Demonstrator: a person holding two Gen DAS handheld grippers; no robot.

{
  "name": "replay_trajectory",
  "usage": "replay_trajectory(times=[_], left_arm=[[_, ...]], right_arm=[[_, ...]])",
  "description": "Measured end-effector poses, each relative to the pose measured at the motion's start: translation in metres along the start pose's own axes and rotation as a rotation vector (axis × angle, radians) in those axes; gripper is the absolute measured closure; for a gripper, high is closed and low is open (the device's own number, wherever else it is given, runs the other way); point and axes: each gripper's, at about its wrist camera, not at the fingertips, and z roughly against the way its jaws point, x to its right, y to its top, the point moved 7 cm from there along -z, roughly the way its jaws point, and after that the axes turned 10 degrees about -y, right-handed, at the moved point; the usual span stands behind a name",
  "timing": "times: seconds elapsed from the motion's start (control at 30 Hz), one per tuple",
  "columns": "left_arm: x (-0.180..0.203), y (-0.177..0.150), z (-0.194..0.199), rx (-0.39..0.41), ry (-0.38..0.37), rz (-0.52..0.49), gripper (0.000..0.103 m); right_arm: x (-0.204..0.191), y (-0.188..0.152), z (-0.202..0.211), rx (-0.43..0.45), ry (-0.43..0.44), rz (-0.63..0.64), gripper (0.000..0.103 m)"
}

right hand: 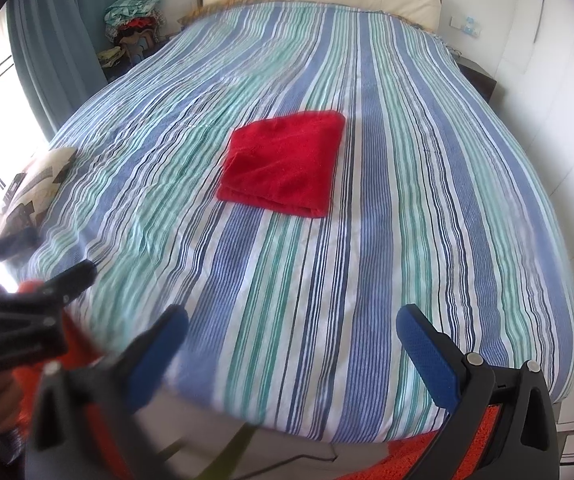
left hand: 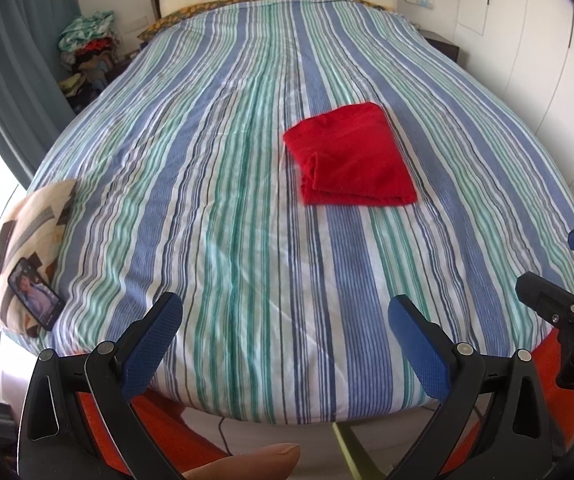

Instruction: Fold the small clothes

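One folded red cloth [left hand: 351,156] lies on the striped bed [left hand: 227,208], both grippers' fingers released.

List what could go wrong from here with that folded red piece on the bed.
1. The red garment lies folded on the soft striped bedcover, with loose layered edges at its near side; a careless one-sided grab could pull the fold open.
2. The phone sits propped on the patterned pillow at the bed's edge; a sweep by the left gripper might knock it off.
3. Both grippers, including the right gripper, are open and close together, so they could collide.
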Motion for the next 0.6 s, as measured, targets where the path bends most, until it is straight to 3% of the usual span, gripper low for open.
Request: replay_trajectory(times=[0.6], left_arm=[[0.0,0.01,0.009,0.04,0.02,-0.007,0.0]], right_arm=[[-0.004,0.018,0.02,0.063,0.0,0.007,0.0]])
